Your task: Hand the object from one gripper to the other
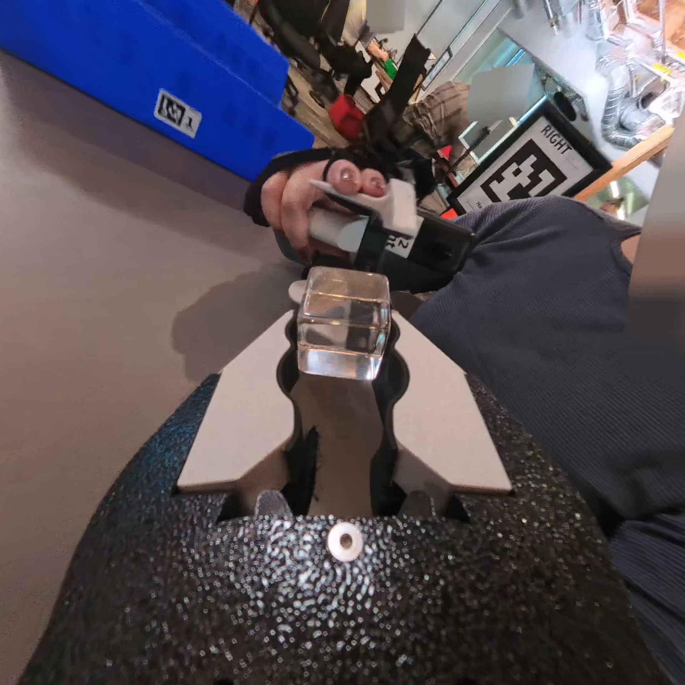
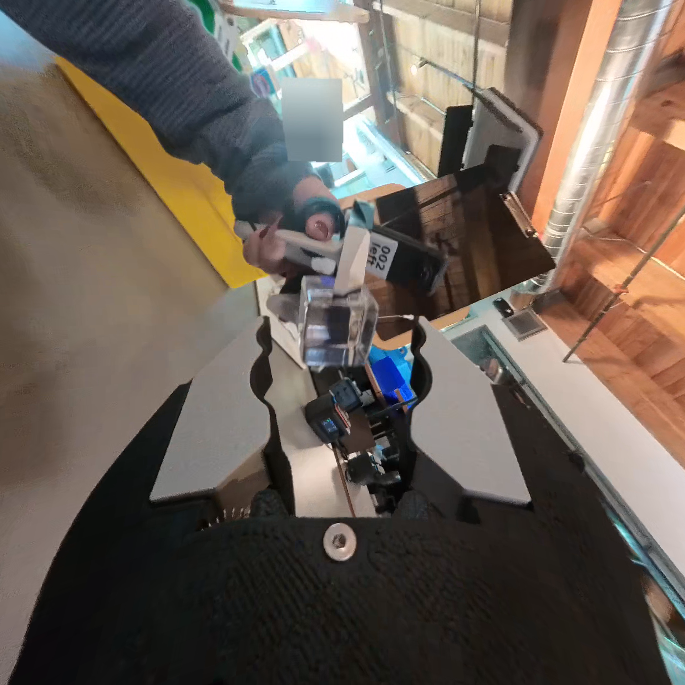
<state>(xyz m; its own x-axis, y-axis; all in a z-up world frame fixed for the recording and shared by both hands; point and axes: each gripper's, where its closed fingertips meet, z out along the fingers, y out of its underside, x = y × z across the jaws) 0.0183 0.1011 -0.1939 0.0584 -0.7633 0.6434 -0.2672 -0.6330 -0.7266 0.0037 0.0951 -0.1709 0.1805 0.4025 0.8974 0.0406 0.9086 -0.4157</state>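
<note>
— How far along is the hand-over?

— About the middle, I'd judge. My left tongs (image 1: 343, 333) are closed on the clear cube (image 1: 344, 326), pinching it between the two tips, up off the bench (image 1: 111, 278). My right tongs (image 2: 341, 333) stand wide apart with nothing in them; in the right wrist view the cube (image 2: 338, 326) sits out by their tips, nearer the left-hand finger, with a clear gap to the other.

— So what's left?

— Bringing the right tongs fully around the cube, closing them, then letting go with the left. I see no contact between the right fingers and the cube yet, though the angle makes that hard to swear to.

— And the cube itself?

— Transparent, glassy, with rounded edges and flat faces. It bends the dark shapes behind it, so its outline is easiest to read from the bright highlights along the edges. It looks smooth, so I'd expect it to slip if gripped only lightly.
</note>
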